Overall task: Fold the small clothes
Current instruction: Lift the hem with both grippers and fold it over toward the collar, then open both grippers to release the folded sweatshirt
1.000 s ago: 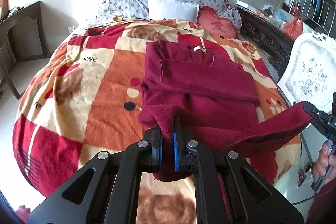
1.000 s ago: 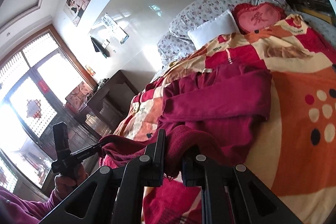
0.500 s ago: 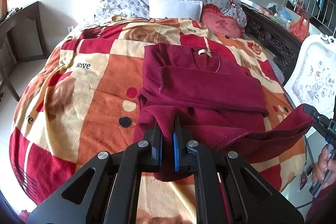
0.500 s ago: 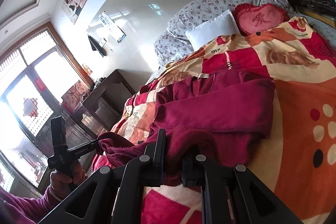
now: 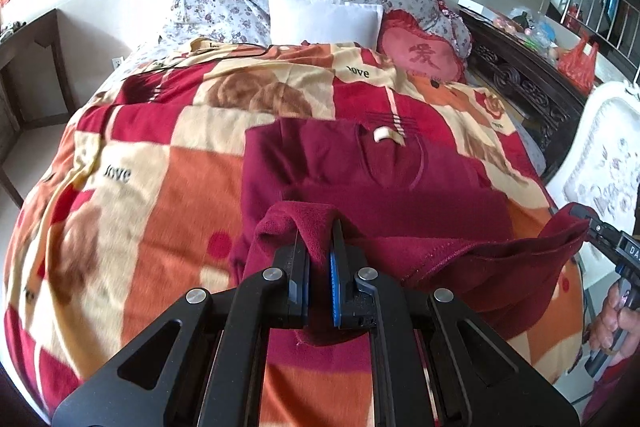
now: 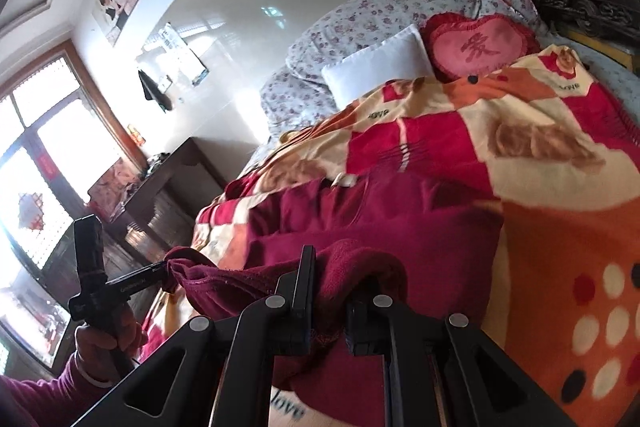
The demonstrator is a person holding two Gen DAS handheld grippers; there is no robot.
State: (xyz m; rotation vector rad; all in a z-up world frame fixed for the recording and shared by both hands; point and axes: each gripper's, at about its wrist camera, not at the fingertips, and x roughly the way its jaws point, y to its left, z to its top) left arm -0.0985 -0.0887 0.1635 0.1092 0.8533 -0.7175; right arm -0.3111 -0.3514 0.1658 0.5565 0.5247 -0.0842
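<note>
Left wrist view: my left gripper (image 5: 320, 259) pinches the near hem of the maroon sweater (image 5: 372, 179), whose collar points to 12 o'clock on the patterned blanket (image 5: 132, 195); the fold hides the fingertips. At 3 o'clock, my right gripper (image 5: 588, 223) is cut off by the frame.

Right wrist view: my right gripper (image 6: 328, 291) clamps bunched hem; the left gripper (image 6: 166, 269) grips cloth at 9 o'clock. A white pillow (image 6: 380, 67) lies beyond.

The right gripper (image 6: 327, 291) has its jaws clamped on a raised fold of the dark red garment (image 6: 372, 223), which lies on a bed covered by an orange, red and cream blanket (image 6: 552, 211). To the left, the left gripper (image 6: 162, 273) — held in a hand (image 6: 106, 337) — pinches the garment's other lifted corner. Behind — a white pillow (image 6: 380, 67) beside a red heart cushion (image 6: 478, 47).
</note>
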